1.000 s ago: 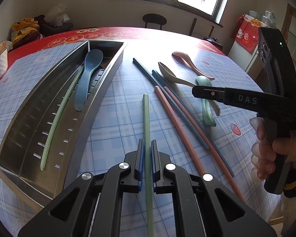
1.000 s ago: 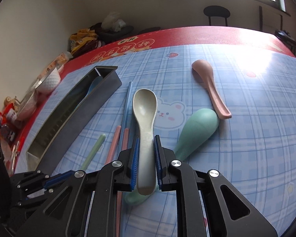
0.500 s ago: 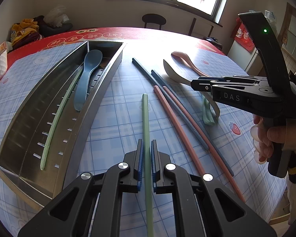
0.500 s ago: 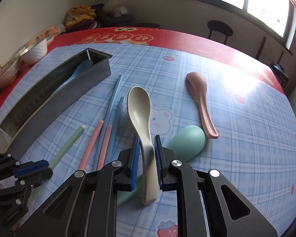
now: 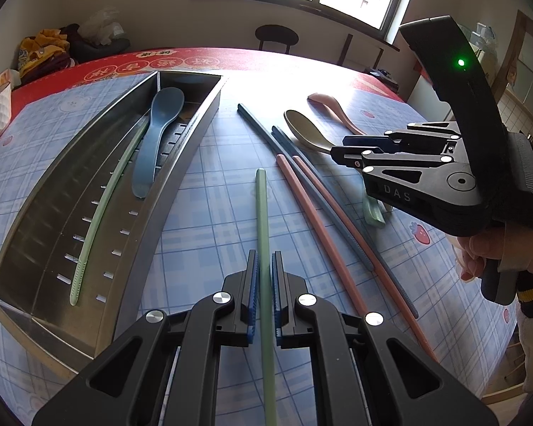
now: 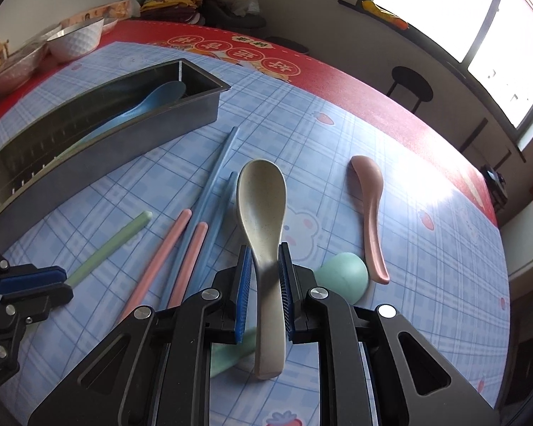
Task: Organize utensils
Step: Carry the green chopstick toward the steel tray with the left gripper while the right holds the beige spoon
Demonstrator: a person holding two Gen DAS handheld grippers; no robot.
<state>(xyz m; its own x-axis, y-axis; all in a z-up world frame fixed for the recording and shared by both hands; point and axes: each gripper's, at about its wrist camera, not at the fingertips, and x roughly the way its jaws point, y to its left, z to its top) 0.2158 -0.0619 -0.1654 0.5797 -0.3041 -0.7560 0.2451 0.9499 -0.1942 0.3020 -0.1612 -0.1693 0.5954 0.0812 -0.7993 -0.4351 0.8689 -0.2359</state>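
The right gripper (image 6: 264, 280), fingers clamped on the beige spoon (image 6: 263, 206), has rolled and tilted downward; the left gripper (image 5: 263, 296) stays pinching the green chopstick (image 5: 262, 213) toward 12 o'clock.

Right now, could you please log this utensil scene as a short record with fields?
left gripper: fingers shut on green chopstick
right gripper: fingers shut on beige spoon
metal tray: holds blue spoon and a second green chopstick
loose on tablecloth: pink spoon, mint spoon, two pink chopsticks, two blue chopsticks
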